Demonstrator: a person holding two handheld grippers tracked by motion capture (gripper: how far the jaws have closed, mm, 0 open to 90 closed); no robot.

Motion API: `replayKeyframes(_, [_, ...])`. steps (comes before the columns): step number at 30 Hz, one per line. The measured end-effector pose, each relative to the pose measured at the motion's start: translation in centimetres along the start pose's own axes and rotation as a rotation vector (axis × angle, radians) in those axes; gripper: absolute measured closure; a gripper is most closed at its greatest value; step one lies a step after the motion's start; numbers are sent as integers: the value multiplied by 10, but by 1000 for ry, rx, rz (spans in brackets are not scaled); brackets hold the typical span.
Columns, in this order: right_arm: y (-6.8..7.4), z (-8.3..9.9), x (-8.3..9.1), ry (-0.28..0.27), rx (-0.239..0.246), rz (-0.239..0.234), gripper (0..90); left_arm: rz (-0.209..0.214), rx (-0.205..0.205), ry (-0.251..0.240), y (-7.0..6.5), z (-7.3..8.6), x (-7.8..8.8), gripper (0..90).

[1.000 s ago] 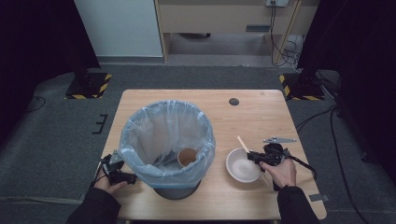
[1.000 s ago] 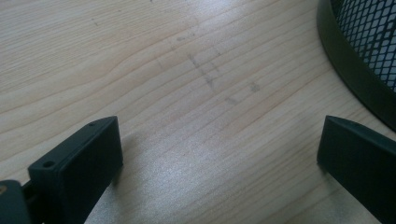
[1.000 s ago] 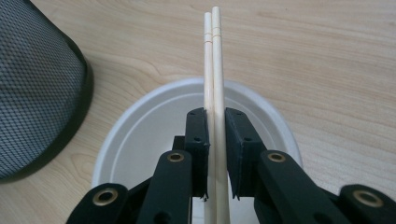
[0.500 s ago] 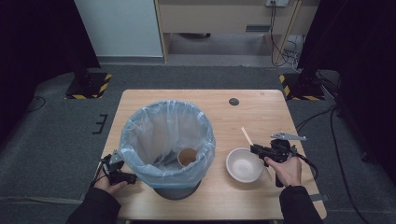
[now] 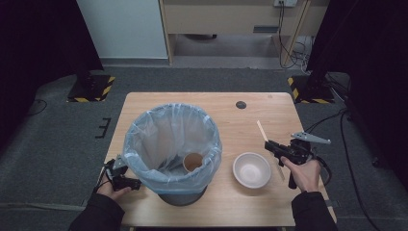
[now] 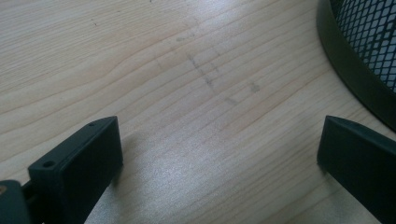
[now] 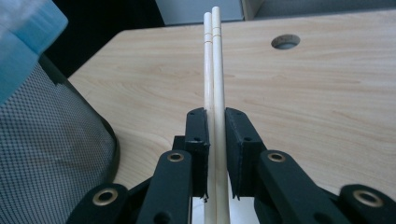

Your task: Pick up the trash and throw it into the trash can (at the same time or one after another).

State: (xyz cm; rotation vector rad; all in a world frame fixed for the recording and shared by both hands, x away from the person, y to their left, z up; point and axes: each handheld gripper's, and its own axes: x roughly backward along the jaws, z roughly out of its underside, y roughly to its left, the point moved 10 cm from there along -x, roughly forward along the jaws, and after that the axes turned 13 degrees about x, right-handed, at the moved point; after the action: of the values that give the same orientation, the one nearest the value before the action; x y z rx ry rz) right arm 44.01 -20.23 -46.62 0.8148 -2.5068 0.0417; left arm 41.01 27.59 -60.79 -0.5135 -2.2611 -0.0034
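The right gripper [image 7: 215, 140] is clamped on a pair of wooden chopsticks [image 7: 214, 60], its jaws pressed against them from both sides while the sticks run out ahead over the tabletop [image 7: 327, 93]. In the high view this gripper [image 5: 272, 147] is above the right part of the tabletop, just right of a white bowl [image 5: 251, 169], with the chopsticks [image 5: 262, 131] pointing away from the person. The left gripper [image 6: 219, 154] rests low over the wood with its jaws wide apart and nothing between them, just beside the mesh bin [image 6: 369, 51]. The bin's liner [image 5: 168, 139] holds a paper cup [image 5: 193, 161].
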Motion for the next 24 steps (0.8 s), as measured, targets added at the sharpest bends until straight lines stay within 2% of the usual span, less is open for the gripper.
replayKeyframes(11, [-1, -23, 17, -95, 0, 9, 804, 0, 0, 0, 0, 0, 0, 0])
replayKeyframes(24, [1, -56, 40, -245, -11, 7, 803, 0, 0, 0, 0, 0, 0, 0])
